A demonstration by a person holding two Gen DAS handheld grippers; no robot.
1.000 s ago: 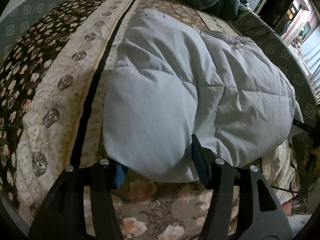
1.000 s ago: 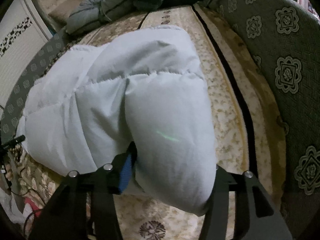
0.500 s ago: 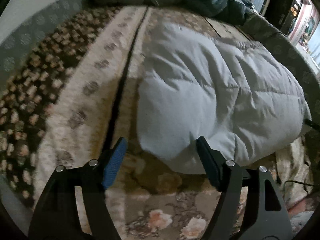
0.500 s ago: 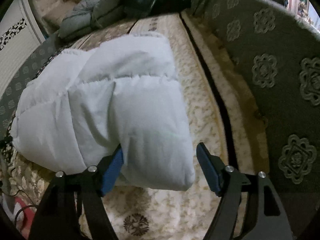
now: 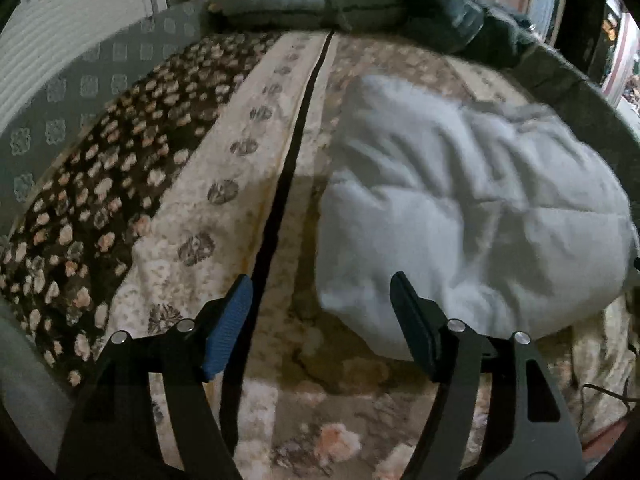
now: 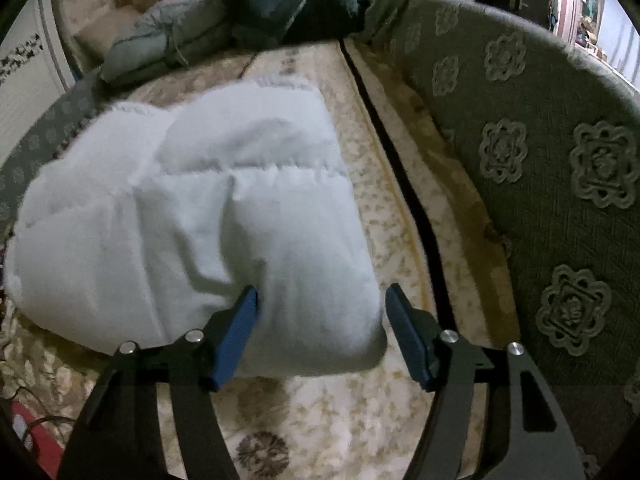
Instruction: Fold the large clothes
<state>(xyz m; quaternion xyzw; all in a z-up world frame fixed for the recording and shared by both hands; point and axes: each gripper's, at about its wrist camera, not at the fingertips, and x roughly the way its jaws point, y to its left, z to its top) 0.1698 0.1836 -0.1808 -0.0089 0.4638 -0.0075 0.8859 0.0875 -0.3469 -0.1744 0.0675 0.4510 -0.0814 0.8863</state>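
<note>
Left wrist: left tongs (image 5: pixel 320 312) agape, empty; right tongs (image 6: pixel 320 324) closing, loosely astride folded jacket (image 6: pixel 192 216).

I let go of the pale padded jacket (image 5: pixel 472 208) with both tools. My left gripper (image 5: pixel 320 320) opened and drew back up and away, so the jacket's corner no longer sat between its pads. My right gripper (image 6: pixel 320 328) spread too, then narrowed slightly; the folded end (image 6: pixel 320 320) lay loosely between its fingers, unsqueezed.
</note>
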